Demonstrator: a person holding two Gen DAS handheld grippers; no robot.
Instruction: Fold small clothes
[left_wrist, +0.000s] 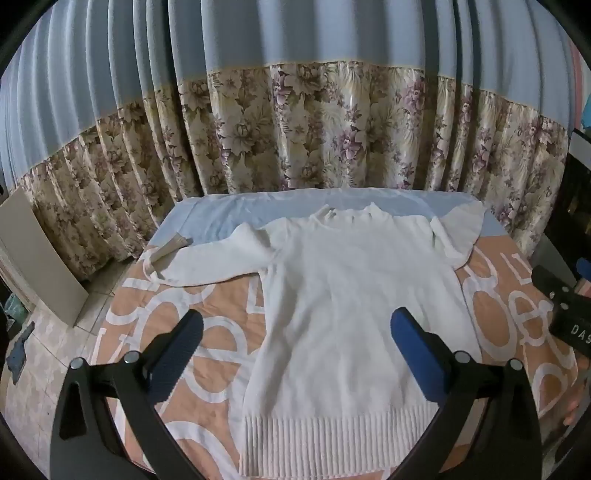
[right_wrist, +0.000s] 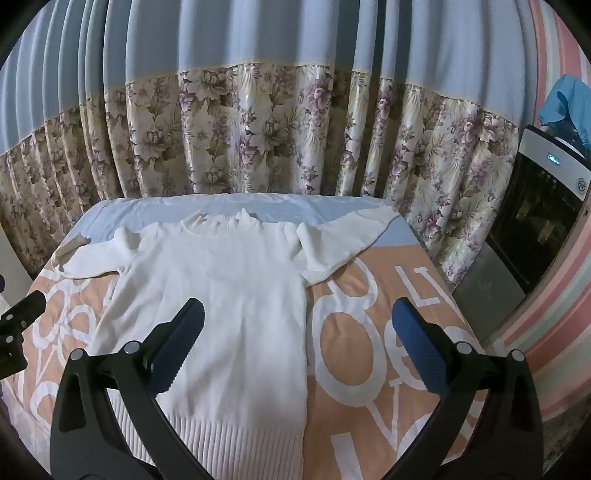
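A white knitted sweater (left_wrist: 351, 314) lies flat on the table, neck toward the curtain, ribbed hem toward me, both sleeves spread to the sides. In the right wrist view the same sweater (right_wrist: 229, 302) lies left of centre. My left gripper (left_wrist: 297, 336) hovers open above the sweater's lower left part, nothing between its blue pads. My right gripper (right_wrist: 299, 332) hovers open over the sweater's right edge, also empty. The right gripper's body (left_wrist: 565, 306) shows at the right rim of the left wrist view, and the left gripper's body (right_wrist: 18, 325) at the left rim of the right wrist view.
The table wears an orange cloth with big white letters (left_wrist: 177, 325) (right_wrist: 369, 350), pale blue at the far end. A floral curtain (left_wrist: 314, 129) hangs right behind it. A black appliance (right_wrist: 535, 221) stands at the right, a flat board (left_wrist: 40, 254) leans at the left over tiled floor.
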